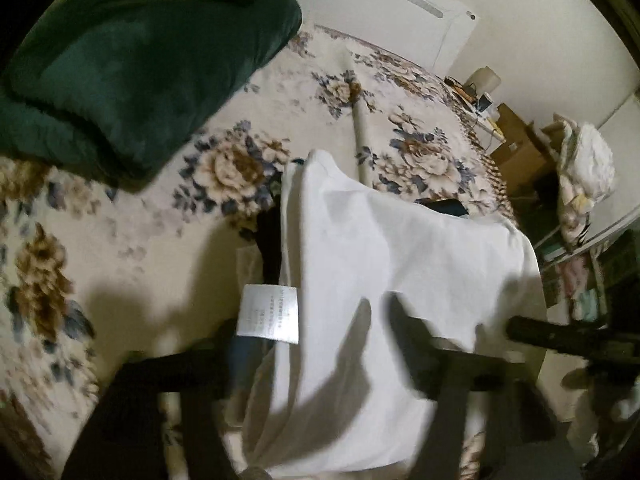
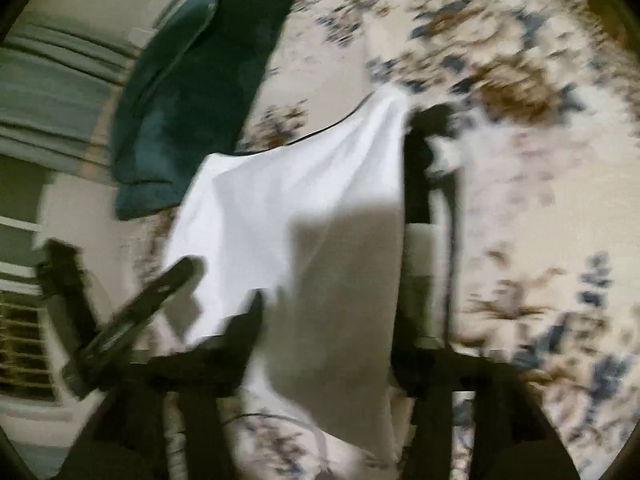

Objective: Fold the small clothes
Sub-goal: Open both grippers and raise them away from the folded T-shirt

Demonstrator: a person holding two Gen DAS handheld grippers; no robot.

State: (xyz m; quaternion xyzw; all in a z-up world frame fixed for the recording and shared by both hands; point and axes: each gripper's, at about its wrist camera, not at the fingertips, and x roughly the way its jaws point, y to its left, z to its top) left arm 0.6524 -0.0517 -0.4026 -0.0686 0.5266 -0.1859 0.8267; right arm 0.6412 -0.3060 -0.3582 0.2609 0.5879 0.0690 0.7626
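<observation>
White cotton garment [image 1: 384, 264], thin and soft, with a printed care label [image 1: 267, 314] showing at one seam: held up above the floral-patterned bed cover [image 1: 160, 216], hanging in loose folds, with dark cloth [image 1: 269, 236] visible behind its label-side edge. Nearer the bed's far side a dark green plush blanket [image 1: 132, 80] lies bunched, well apart from the garment.

Left tool [image 1: 316, 364]: its black fingers are seen on either side of the garment's lower part; whether they are pinched on the cloth cannot be told.

Right tool [image 2: 328, 344]: fingers set wide, the white cloth draped between them; the grip is blurred and cannot be judged.

Step in hand, as judged: the garment is lifted and spread between both tools before a fold. The next move would call for the cloth to be laid flat on the bed cover, edges squared, label side tucked inward.
</observation>
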